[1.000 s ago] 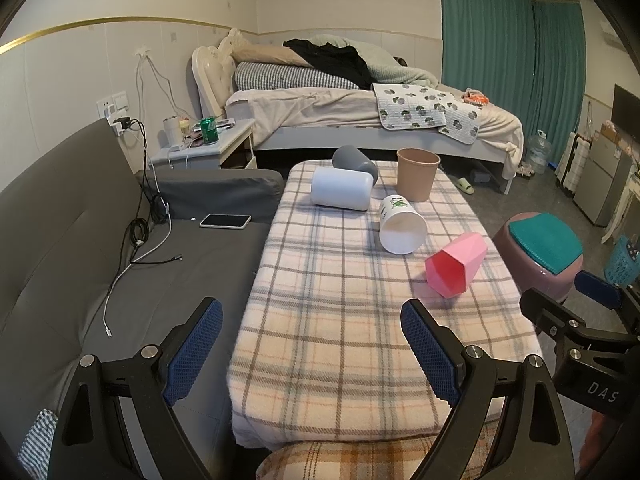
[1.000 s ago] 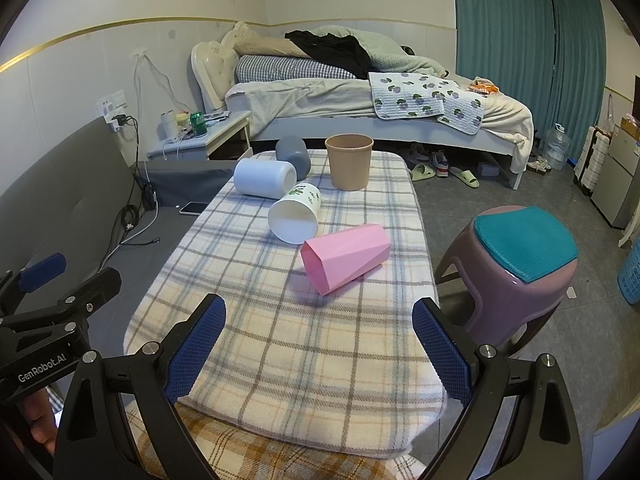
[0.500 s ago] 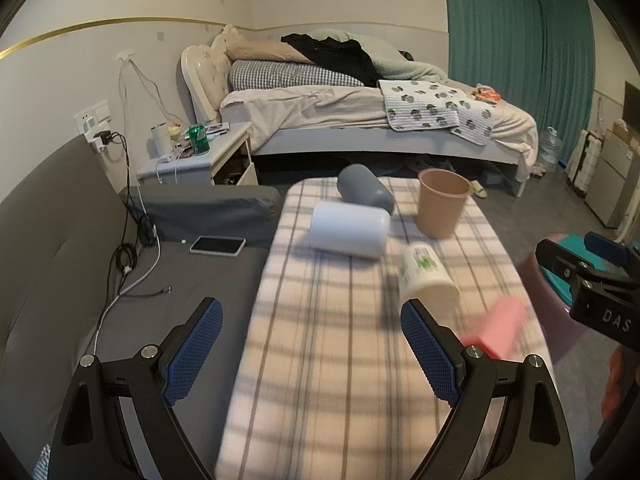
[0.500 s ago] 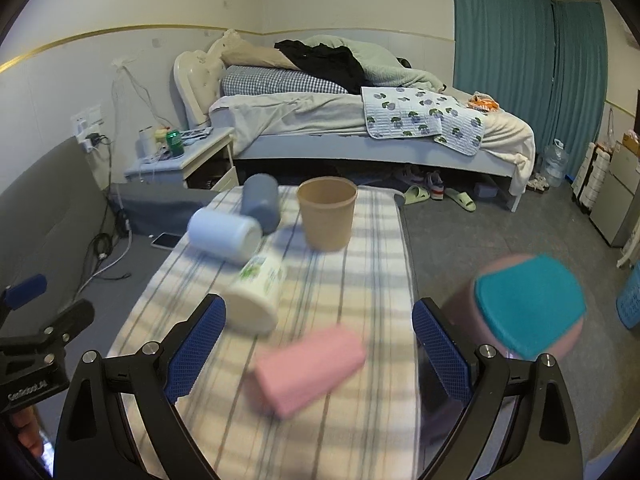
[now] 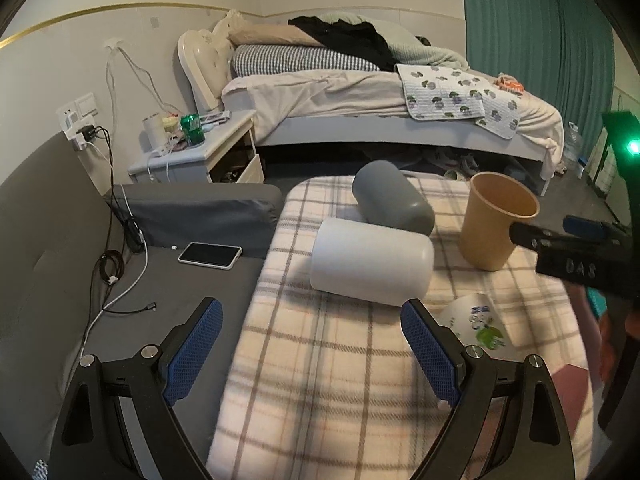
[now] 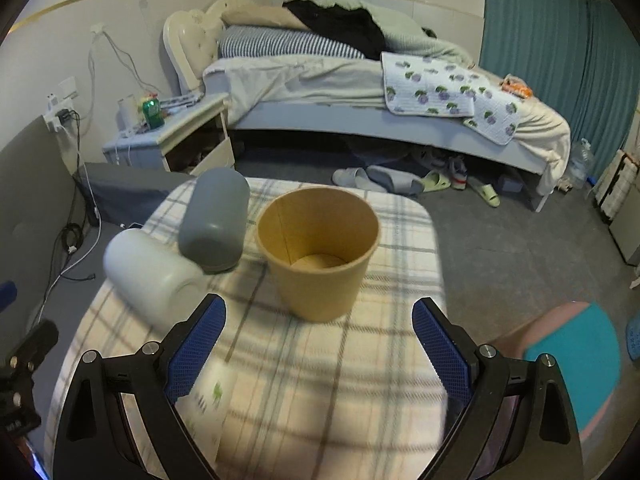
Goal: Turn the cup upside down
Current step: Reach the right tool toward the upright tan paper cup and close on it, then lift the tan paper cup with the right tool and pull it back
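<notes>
A tan paper cup [image 6: 318,252] stands upright, mouth up, on the plaid-covered table [image 6: 320,380]; it also shows in the left wrist view [image 5: 494,226]. My right gripper [image 6: 318,354] is open and empty, just short of the tan cup and centred on it. My left gripper [image 5: 310,352] is open and empty, in front of a white cup [image 5: 370,266] lying on its side. A grey cup [image 5: 392,198] lies on its side behind it. A white printed cup [image 5: 476,326] lies at the right; a pink cup [image 5: 570,380] is partly hidden.
A grey sofa [image 5: 60,240] with a phone [image 5: 210,255] and cables lies left of the table. A pink stool with a teal top [image 6: 572,364] stands at the right. A nightstand [image 6: 168,136] and a bed [image 6: 360,92] are behind; slippers lie on the floor.
Both grippers have moved forward over the table. The cups now look much larger and nearer; the right gripper has closed in on the tan cup. Both stay open.
</notes>
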Motion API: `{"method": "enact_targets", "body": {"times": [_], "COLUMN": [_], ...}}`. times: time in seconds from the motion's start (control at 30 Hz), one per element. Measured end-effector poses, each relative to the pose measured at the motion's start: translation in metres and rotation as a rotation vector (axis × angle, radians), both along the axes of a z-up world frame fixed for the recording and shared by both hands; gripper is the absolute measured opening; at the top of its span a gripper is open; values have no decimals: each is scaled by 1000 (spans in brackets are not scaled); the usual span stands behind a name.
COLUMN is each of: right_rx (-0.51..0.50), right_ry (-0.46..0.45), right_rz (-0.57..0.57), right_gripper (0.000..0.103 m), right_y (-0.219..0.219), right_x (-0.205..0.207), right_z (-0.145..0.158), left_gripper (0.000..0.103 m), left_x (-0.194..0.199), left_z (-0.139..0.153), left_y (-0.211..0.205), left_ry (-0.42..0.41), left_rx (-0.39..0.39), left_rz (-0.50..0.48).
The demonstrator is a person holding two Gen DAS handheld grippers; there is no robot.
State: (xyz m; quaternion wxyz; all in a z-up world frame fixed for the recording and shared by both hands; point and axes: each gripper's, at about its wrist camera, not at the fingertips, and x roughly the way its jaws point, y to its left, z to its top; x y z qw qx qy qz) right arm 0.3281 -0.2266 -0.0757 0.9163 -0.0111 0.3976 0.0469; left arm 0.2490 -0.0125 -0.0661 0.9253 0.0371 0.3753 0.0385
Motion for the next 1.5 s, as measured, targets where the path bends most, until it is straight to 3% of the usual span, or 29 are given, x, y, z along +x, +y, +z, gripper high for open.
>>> {"method": "enact_targets", "body": {"times": [0.27, 0.37, 0.4, 0.53, 0.73, 0.93, 1.1, 1.3, 1.5], "right_rx": [-1, -7, -10, -13, -11, 9, 26, 50, 86], "right_ry": [34, 16, 13, 1, -75, -139, -158, -94, 22], "right_rz": [-8, 6, 10, 33, 76, 117, 119, 175, 166], "right_gripper": [95, 93, 85, 85, 84, 84, 84, 84, 84], "right_y": [3, 10, 12, 17, 25, 39, 52, 79, 102], "right_x": [48, 54, 55, 45, -13, -111, -198, -288, -326], "right_z": [-22, -19, -17, -8, 43, 114, 148, 138, 83], "left_gripper": [94, 94, 94, 94, 94, 94, 94, 94, 94], "left_x": [14, 13, 11, 2, -33, -94, -160, -222, -252], "left_z": [-17, -17, -16, -6, 44, 112, 152, 139, 92], "left_y": [6, 8, 9, 15, 30, 46, 55, 60, 69], "left_ry": [24, 28, 28, 13, -70, -177, -248, -238, -139], "left_rx": [-22, -13, -12, -14, -65, -95, -75, -55, -101], "left_rz": [7, 8, 8, 16, 32, 20, 3, -17, 6]}}
